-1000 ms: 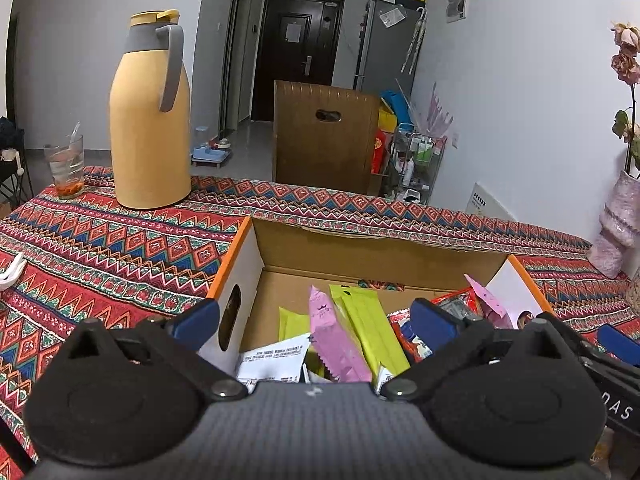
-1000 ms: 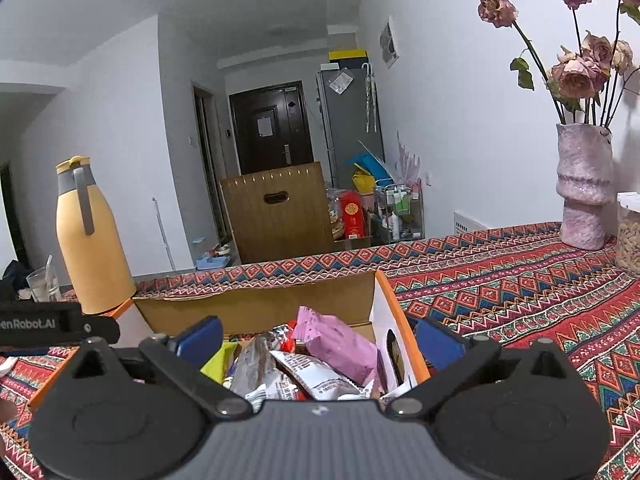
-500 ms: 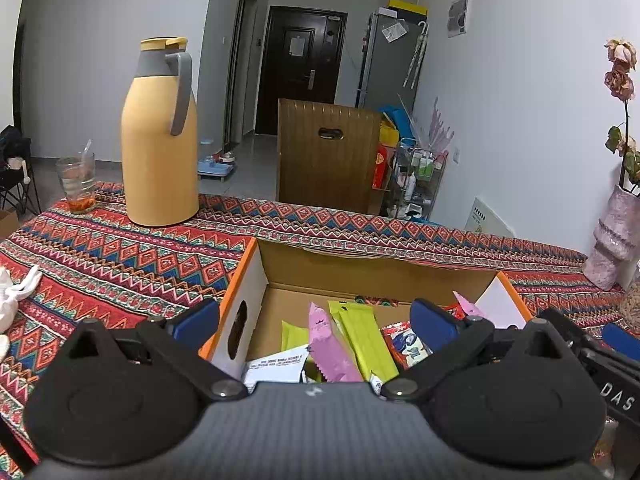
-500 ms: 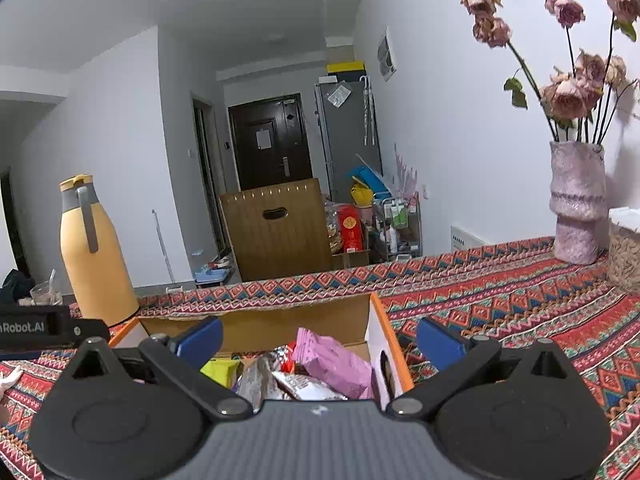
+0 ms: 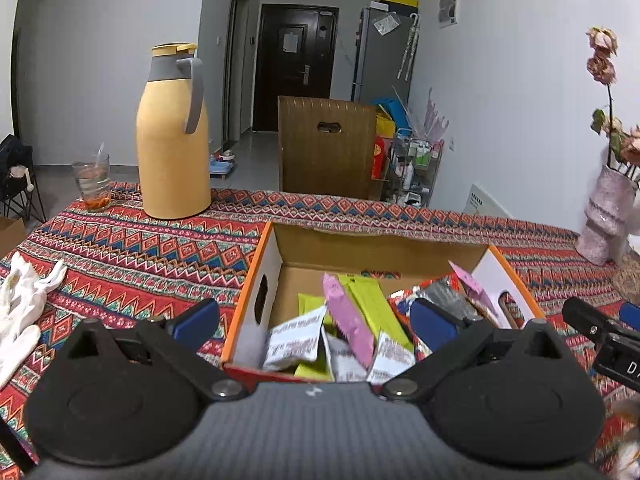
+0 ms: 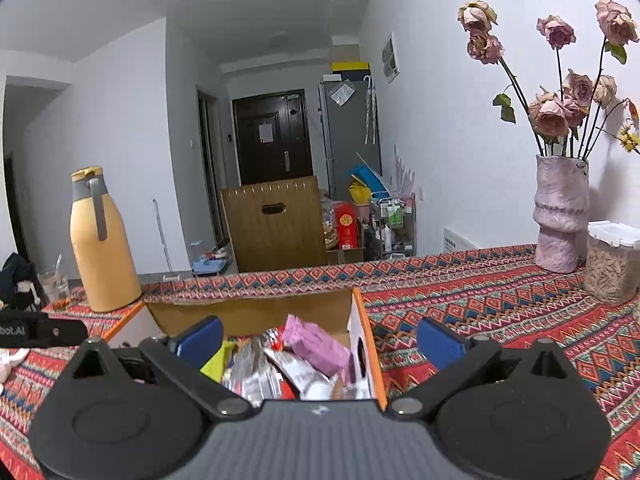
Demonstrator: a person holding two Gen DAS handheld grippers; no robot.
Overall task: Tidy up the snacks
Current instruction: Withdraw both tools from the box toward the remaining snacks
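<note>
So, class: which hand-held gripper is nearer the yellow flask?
Left. The left hand-held gripper hovers over the box's flask-side end, with the flask large ahead-left. The right hand-held gripper is at the box's far end, where the flask looks smaller.

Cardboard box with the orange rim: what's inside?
The open cardboard box holds loose snack packets: a pink wrapper, a lime-green pouch, white printed sachets, and silver and red packs at right. Anything beneath the pile is covered.
</note>
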